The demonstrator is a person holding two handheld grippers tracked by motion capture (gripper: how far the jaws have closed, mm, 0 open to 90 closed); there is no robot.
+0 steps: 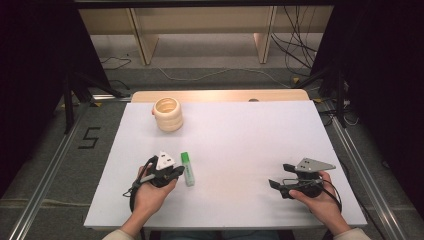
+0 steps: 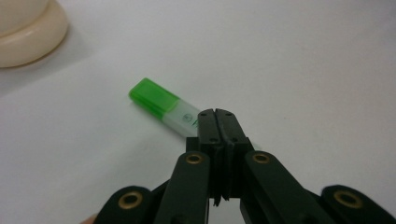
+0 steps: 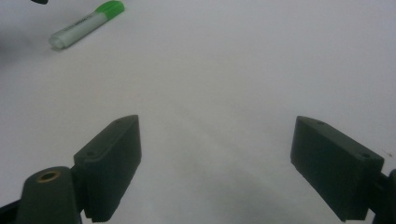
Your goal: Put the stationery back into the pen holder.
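Resting on the white tabletop (image 1: 240, 135), well short of the cream ringed holder (image 1: 168, 114) at its far side, the green-capped highlighter (image 1: 187, 169) lies flat just beside my left claw (image 1: 176, 171). That claw is pressed together on nothing; my right claw (image 1: 278, 186) idles well apart, spread wide. I judge the pickup barely begun: next I must spread the left claw and straddle the barrel.
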